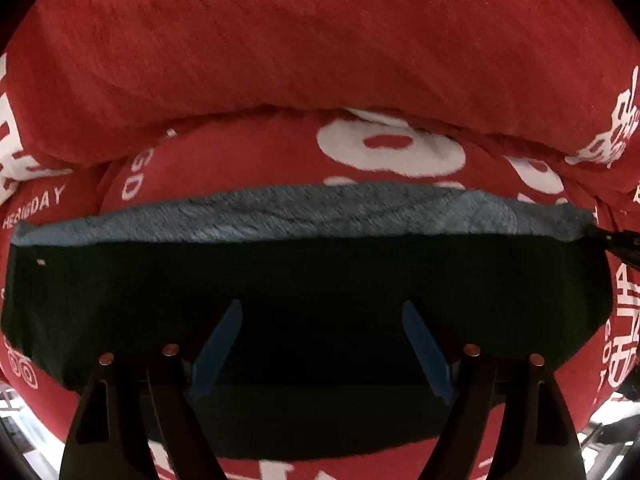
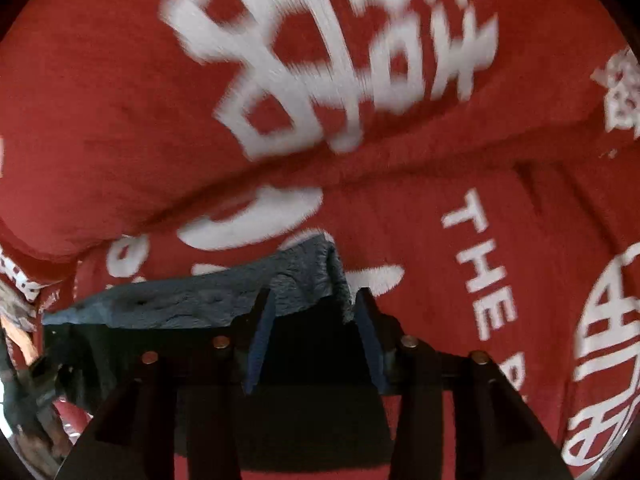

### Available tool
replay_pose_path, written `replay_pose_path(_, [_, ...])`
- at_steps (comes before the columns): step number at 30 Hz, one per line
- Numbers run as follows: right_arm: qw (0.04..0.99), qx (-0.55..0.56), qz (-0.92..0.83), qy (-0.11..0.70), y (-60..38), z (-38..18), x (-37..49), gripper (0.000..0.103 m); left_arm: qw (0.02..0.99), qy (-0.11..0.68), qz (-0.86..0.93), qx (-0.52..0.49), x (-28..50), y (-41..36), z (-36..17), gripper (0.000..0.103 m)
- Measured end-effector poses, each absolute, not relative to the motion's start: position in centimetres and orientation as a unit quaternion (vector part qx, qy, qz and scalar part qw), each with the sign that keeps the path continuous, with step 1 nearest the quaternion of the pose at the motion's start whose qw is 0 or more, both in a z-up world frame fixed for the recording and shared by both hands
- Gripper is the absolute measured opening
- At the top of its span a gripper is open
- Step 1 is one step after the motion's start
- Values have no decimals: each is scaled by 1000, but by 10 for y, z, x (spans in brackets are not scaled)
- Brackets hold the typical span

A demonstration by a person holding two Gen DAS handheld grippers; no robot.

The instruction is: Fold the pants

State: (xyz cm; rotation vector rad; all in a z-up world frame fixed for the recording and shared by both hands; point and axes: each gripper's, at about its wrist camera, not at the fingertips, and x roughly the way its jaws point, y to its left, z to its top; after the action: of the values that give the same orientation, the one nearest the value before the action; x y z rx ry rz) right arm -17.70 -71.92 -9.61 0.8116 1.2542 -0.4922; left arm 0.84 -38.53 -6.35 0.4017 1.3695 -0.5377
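Red fleece blanket [image 1: 280,40] with white lettering [image 2: 332,60] fills the background, a thick fold running left to right. Bright clutter at the near corners, too blurred to identify.

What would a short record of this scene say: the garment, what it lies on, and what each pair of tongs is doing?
Garment: dark pants, grey band along one edge
Surface: red blanket with white print
Left tongs: open, over the pants, gripping nothing
Right tongs: closed on the grey corner of the pants
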Motion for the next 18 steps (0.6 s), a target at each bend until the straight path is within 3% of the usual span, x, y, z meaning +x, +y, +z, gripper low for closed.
replay_pose_path(4, [747, 387, -186, 508, -725, -71, -173, 7, 732, 607, -255, 178, -6, -394, -58, 83])
replay_pose_path(7, [731, 383, -209, 524, -738, -84, -170, 8, 723, 608, -246, 219, -4, -410, -80, 83])
replay_pose_path(9, [698, 407, -216, 548, -744, -105, -174, 10, 716, 617, -238, 221, 3, -413, -95, 90])
replay_pose_path(10, [694, 406, -229, 549, -743, -107, -180, 13, 715, 623, -235, 214, 7, -411, -97, 92])
replay_pose_path(12, [699, 400, -252, 537, -741, -97, -194, 43, 713, 634, -231, 190, 14, -403, -92, 92])
replay_pose_path(13, [701, 399, -257, 533, -738, -92, -201, 48, 717, 630, -228, 193, 16, -399, -87, 91])
replay_pose_path(18, [705, 433, -247, 504, -714, -66, -235, 50, 729, 618, -210, 206, 27, -361, -62, 91])
